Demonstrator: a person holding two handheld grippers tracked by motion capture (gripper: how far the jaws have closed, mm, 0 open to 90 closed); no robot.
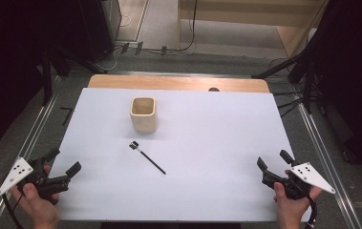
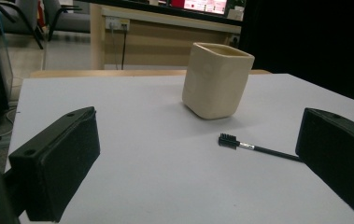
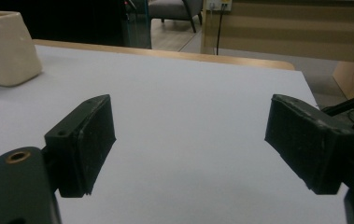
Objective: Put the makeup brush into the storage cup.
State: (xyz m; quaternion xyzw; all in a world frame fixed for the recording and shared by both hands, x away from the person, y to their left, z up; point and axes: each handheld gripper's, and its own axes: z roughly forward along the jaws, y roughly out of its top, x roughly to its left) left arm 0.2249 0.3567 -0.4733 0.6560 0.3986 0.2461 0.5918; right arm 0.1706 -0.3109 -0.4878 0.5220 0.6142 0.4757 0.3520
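A cream square cup [image 1: 143, 114] stands upright on the white table sheet [image 1: 207, 133], left of centre and toward the back. In front of it lies a thin black brush [image 1: 146, 157], its bristle head toward the cup. My left gripper [image 1: 63, 162] rests at the front left corner, open and empty; its own view looks past wide-apart jaws at the cup [image 2: 216, 79] and brush [image 2: 254, 147]. At the front right corner my right gripper [image 1: 274, 160] is open too, nothing between its jaws. The cup [image 3: 6, 46] shows at the far left of its view.
The sheet covers a wooden table top [image 1: 178, 82] with metal rails [image 1: 326, 157] along both sides. Black stands and cables [image 1: 293, 67] crowd the floor behind and beside the table. A wooden counter [image 2: 165, 42] stands beyond the table's far edge.
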